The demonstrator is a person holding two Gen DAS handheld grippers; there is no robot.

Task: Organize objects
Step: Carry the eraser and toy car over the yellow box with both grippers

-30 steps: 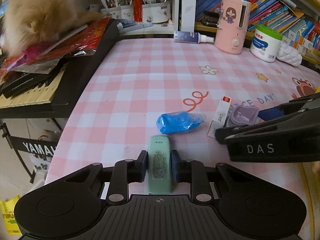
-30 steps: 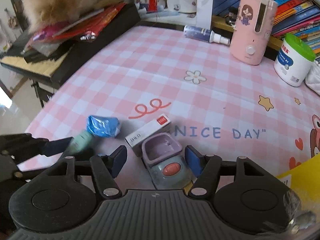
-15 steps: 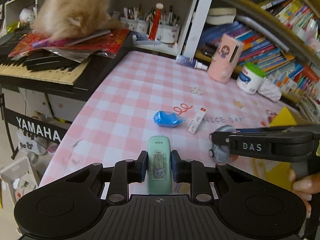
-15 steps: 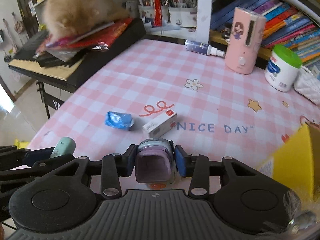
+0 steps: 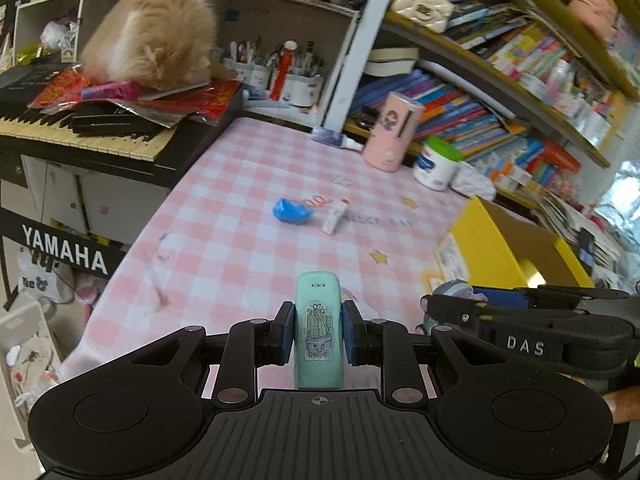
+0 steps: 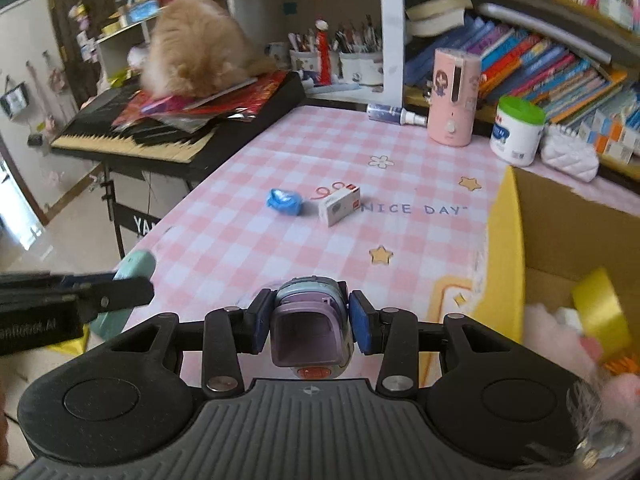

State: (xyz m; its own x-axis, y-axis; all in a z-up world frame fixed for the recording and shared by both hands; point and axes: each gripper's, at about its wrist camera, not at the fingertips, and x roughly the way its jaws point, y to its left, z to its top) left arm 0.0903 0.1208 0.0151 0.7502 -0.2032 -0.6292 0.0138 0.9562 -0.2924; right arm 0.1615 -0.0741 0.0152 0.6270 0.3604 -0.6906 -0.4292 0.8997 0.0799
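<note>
Pink-and-white checked tablecloth [image 6: 304, 152], blue wad [image 6: 284, 201], yellow box [image 6: 505, 248], mint case [image 5: 318, 340] with cactus drawing.

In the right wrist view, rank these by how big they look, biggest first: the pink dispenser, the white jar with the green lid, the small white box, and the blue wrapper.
1. pink dispenser
2. white jar
3. small white box and blue wrapper: they look about alike, so no ranking.

The dispenser and jar stand farther from the camera, so their lead is safe.
</note>
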